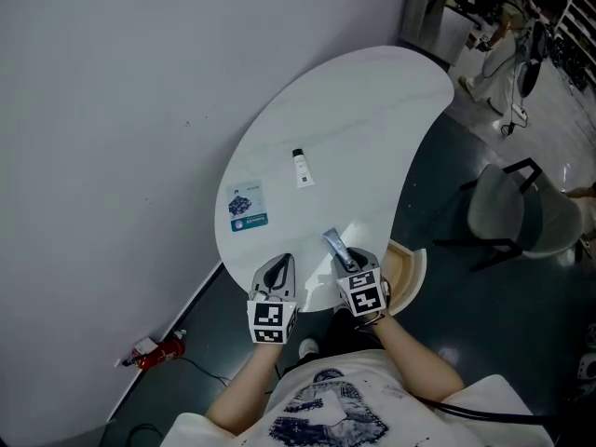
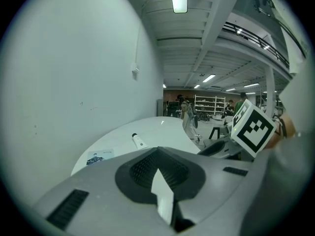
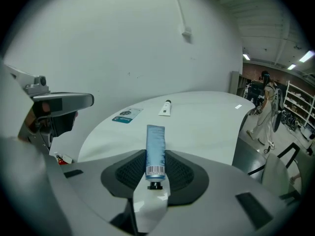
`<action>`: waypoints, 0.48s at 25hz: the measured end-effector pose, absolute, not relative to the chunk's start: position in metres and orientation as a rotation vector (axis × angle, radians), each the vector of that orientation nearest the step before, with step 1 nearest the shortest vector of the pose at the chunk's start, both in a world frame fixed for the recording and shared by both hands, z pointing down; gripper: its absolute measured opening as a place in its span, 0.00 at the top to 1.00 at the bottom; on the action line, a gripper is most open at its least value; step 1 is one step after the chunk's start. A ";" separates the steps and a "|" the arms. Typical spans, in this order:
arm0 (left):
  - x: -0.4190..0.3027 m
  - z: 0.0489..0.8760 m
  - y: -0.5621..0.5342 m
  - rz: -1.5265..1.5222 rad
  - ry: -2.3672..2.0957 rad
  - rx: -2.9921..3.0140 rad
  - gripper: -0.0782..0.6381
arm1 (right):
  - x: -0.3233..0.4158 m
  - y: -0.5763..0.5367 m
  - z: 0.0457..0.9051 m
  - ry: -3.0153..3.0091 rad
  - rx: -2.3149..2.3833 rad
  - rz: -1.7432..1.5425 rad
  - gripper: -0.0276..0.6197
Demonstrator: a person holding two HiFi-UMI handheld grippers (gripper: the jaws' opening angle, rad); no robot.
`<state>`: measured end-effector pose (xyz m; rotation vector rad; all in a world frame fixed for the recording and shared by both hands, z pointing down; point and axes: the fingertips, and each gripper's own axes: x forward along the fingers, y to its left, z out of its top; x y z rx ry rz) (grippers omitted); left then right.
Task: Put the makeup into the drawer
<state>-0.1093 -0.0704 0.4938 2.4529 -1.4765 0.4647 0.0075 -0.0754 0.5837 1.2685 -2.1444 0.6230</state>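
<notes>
A blue makeup tube (image 3: pixel 156 149) sticks out forward from my right gripper (image 3: pixel 156 157), whose jaws are shut on its capped end; in the head view that tube (image 1: pixel 333 244) and the right gripper (image 1: pixel 339 252) are over the near edge of the white table (image 1: pixel 372 128). My left gripper (image 1: pixel 278 268) hangs beside it to the left, shut and empty (image 2: pixel 158 154). A white tube (image 1: pixel 300 168) lies mid-table, and a blue-and-white sachet (image 1: pixel 248 208) lies nearer the wall. An open drawer (image 1: pixel 411 270) with a pale wood inside juts out at the table's near right.
A grey wall runs along the table's left side. A grey chair (image 1: pixel 521 214) stands on the dark floor to the right. A red object (image 1: pixel 160 350) with a cable lies on the floor by the wall. Shelving and people are far off in the hall.
</notes>
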 end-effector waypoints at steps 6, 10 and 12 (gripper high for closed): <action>-0.116 0.479 -0.044 0.450 -1.444 2.517 0.84 | 0.008 -0.049 0.561 -2.149 1.354 0.607 0.75; -0.120 0.470 -0.025 0.435 -1.416 2.550 0.84 | 0.011 -0.026 0.549 -2.132 1.420 0.593 0.75; -0.121 0.466 -0.015 0.426 -1.399 2.568 0.84 | 0.012 -0.013 0.543 -2.125 1.454 0.589 0.75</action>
